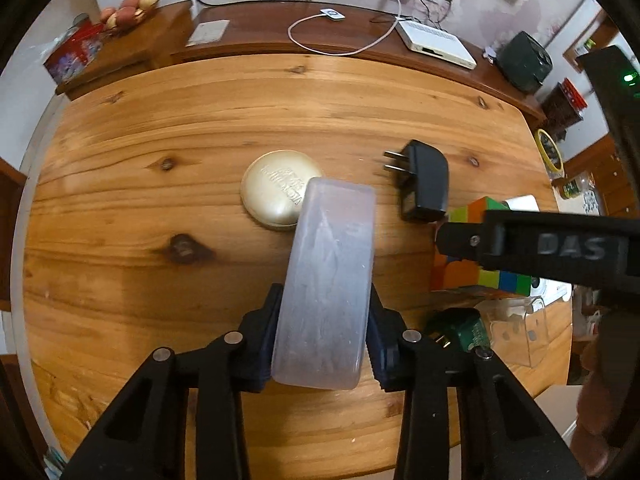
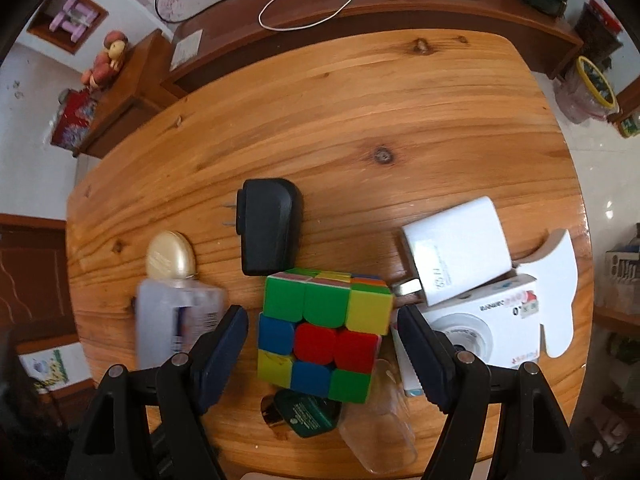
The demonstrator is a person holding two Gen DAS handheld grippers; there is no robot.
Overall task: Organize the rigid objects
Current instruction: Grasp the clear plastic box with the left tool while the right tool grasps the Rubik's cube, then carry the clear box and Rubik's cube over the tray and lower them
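My left gripper (image 1: 325, 304) is shut on a translucent plastic box (image 1: 328, 256), its pads pressing both long sides while the box stands tilted over the wooden table (image 1: 140, 280). Behind it lies a round gold compact (image 1: 272, 192). In the right wrist view my right gripper (image 2: 320, 320) stands open, pointing down, with one finger on either side of a colour cube (image 2: 320, 332) and a small gap at each pad. A black plug adapter (image 2: 268, 228) lies just beyond the cube. The held box (image 2: 176, 320) shows blurred at the left.
A white charger (image 2: 456, 248) leans on a white camera carton (image 2: 496, 320) right of the cube. A green adapter (image 2: 308, 416) and a clear plastic piece (image 2: 384, 436) lie at the near edge. A dark sideboard with a white router (image 1: 436, 42) and cable runs behind the table.
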